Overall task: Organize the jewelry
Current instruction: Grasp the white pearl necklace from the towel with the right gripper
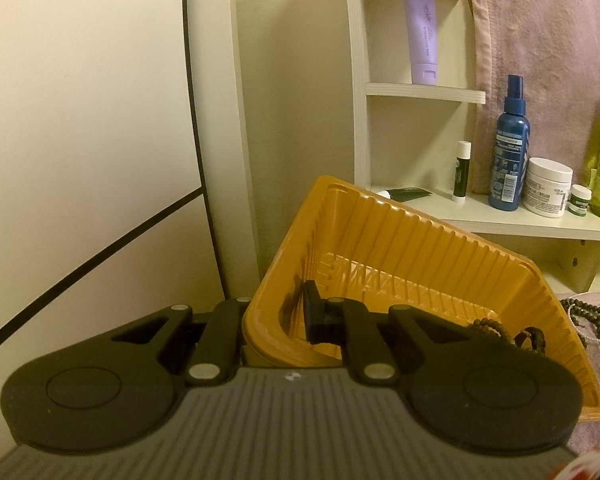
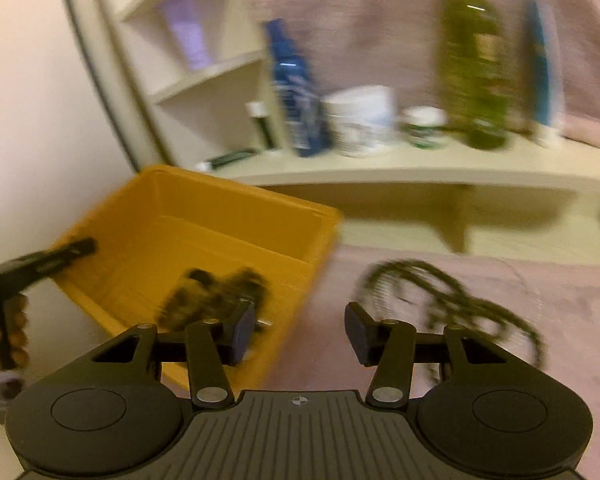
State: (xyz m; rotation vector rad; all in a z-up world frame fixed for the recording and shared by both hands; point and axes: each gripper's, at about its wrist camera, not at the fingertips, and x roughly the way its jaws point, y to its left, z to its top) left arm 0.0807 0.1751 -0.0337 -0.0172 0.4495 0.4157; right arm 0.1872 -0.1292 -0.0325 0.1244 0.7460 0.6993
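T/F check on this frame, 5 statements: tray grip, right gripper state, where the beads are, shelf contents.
1. The left gripper is clamped on the wall of the orange tray. True.
2. The right gripper is shut on a necklace. False: its jaws stand apart and hold nothing.
3. Some dark jewelry already lies inside the tray. True.
4. All the beads are in the tray. False: a dark bead strand lies on the pink cloth beside the tray.
5. The blue spray bottle lies in the tray. False: it stands upright on the shelf.
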